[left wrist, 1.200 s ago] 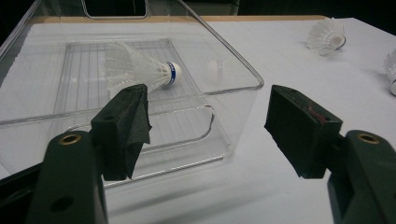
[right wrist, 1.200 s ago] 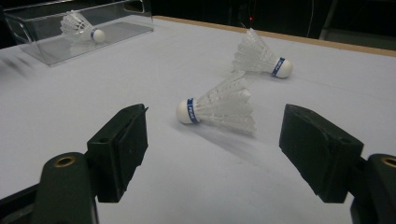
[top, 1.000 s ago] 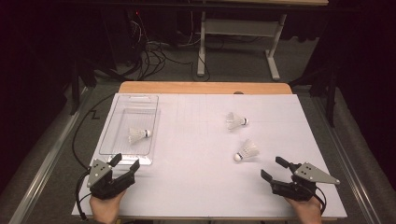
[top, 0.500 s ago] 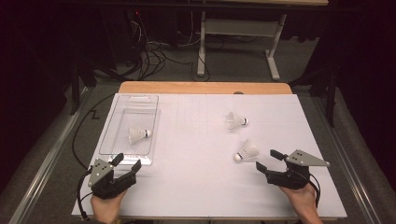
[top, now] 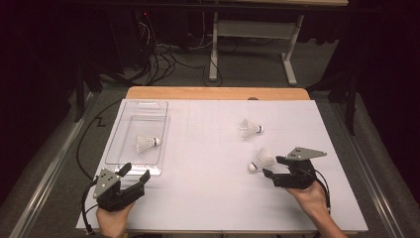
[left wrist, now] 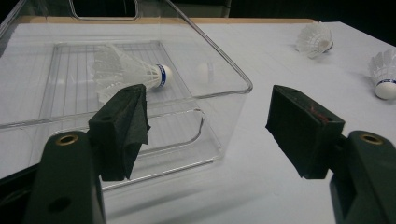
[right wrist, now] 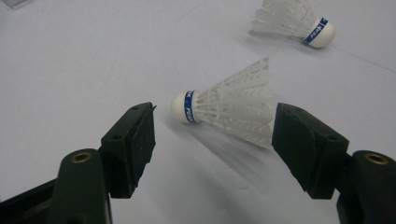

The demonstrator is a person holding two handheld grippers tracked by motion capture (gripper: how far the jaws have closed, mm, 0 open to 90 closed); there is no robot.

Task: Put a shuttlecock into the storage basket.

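White table paper (top: 208, 198) carries a clear bin (top: 130, 163) with one shuttlecock (top: 147, 144) stowed, while two are left: the nearer shuttlecock (top: 261, 159) is approached by the right gripper (top: 275, 166), jaws just narrowing yet wide and empty, the farther shuttlecock (top: 250, 128) is untouched, and the left gripper (top: 132, 176) is held wide and empty.

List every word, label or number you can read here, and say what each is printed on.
"PEAK": white letters on the blue band of the nearer shuttlecock, in front of the right gripper.
"PEAK": on the blue band of the farther shuttlecock, small but legible.
Blue band of the shuttlecock in the clear tray: too blurred to read.
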